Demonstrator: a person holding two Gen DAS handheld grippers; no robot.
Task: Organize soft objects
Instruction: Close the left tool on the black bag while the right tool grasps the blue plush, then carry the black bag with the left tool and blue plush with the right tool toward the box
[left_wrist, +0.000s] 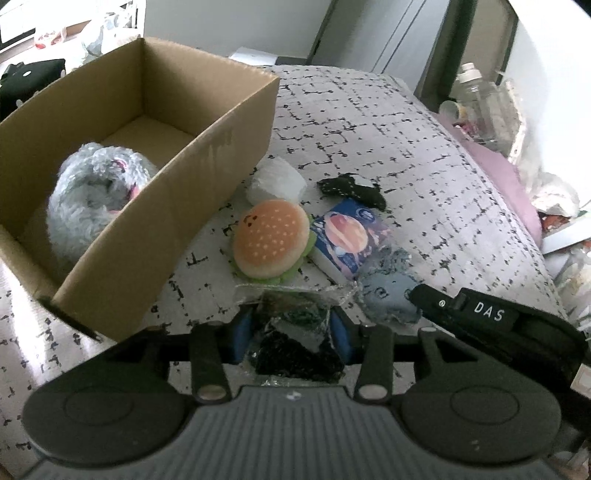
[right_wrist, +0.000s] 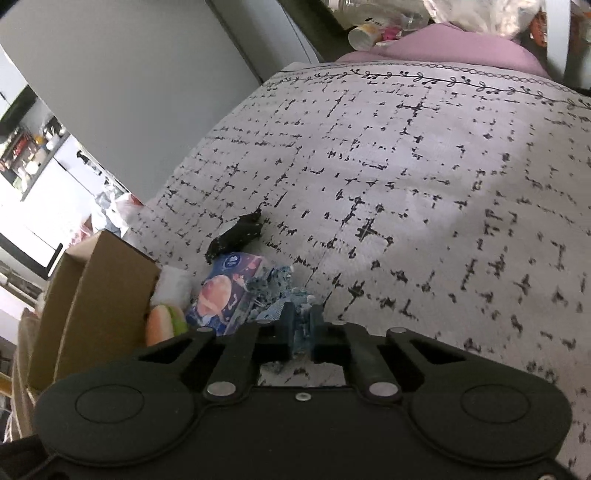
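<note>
Only the left wrist view shows the grey plush inside the cardboard box; left tongs pinch a dark-filled clear bag beside the box, right tongs pinch a blue plush.

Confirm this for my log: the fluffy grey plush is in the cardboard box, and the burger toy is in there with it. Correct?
Not quite. The fluffy grey plush is in the cardboard box, but the burger toy lies outside it on the patterned cloth, beside the box wall. The left wrist view shows this.
</note>
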